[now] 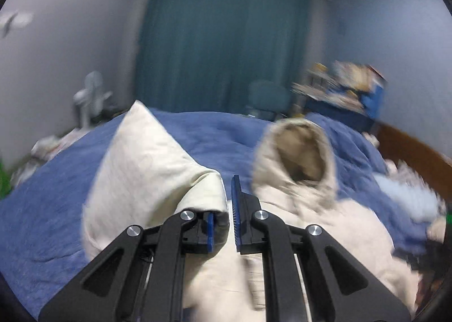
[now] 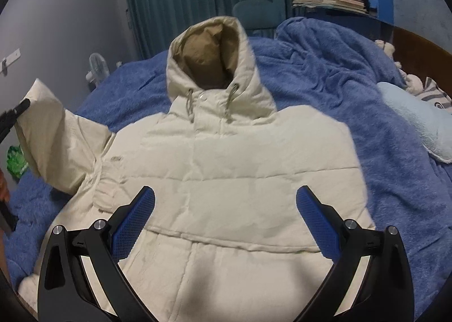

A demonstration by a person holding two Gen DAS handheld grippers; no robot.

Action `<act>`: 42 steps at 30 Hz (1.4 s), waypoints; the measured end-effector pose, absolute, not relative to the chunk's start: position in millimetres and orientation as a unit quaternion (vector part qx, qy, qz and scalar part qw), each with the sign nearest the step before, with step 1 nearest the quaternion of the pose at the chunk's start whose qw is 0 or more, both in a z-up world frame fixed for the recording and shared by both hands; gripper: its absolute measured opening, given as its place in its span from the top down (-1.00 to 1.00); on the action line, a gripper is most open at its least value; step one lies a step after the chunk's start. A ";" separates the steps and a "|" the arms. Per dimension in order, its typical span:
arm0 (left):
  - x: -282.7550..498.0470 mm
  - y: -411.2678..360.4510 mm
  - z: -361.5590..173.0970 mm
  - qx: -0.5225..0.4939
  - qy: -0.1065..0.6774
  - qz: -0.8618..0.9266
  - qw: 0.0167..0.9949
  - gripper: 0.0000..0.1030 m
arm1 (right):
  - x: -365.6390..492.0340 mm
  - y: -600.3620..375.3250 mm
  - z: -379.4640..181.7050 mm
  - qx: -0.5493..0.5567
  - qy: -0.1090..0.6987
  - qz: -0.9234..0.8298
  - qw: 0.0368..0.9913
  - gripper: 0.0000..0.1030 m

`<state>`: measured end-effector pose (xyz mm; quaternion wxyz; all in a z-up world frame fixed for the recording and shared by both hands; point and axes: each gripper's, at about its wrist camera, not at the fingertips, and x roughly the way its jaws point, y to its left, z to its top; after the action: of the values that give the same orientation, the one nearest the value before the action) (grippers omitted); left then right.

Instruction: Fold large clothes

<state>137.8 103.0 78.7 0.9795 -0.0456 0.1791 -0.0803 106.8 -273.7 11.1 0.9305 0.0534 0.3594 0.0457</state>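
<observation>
One cream hooded jacket (image 2: 226, 158) lies front-up on the blue blanket (image 2: 353, 90), hood (image 2: 214, 56) at the far end. At the left, the left gripper (image 1: 224, 221) is clamped on the sleeve (image 1: 141, 158), which is lifted off the bed. Nearer, the right gripper (image 2: 226, 217) hangs above the jacket's lower front, jaws spread wide, nothing between them. Far right lies a pale blue pillow (image 2: 418, 121).

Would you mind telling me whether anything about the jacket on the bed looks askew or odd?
Only one thing: the jacket lies flat, but one sleeve sticks up off the blue blanket, pinched in the left tongs. The right tongs hover open.
</observation>
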 end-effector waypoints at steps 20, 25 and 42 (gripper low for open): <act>141.8 -67.2 -56.4 -0.004 0.408 -0.291 0.865 -0.33 | 102.1 -329.4 40.6 0.123 0.326 0.020 0.937 -0.87; 118.7 -50.5 -37.6 -0.004 0.402 -0.261 0.877 -0.85 | 97.8 -318.1 46.2 0.108 0.324 0.031 0.940 -0.87; 149.7 123.7 -48.5 -0.049 0.430 -0.002 0.901 -0.85 | 90.0 -121.5 -2.0 -0.101 0.324 0.159 0.927 -0.86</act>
<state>149.7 123.7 -48.5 0.9014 -0.0486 0.4302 -0.0020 90.0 -121.5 -2.0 0.9271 -0.1013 0.3238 0.1595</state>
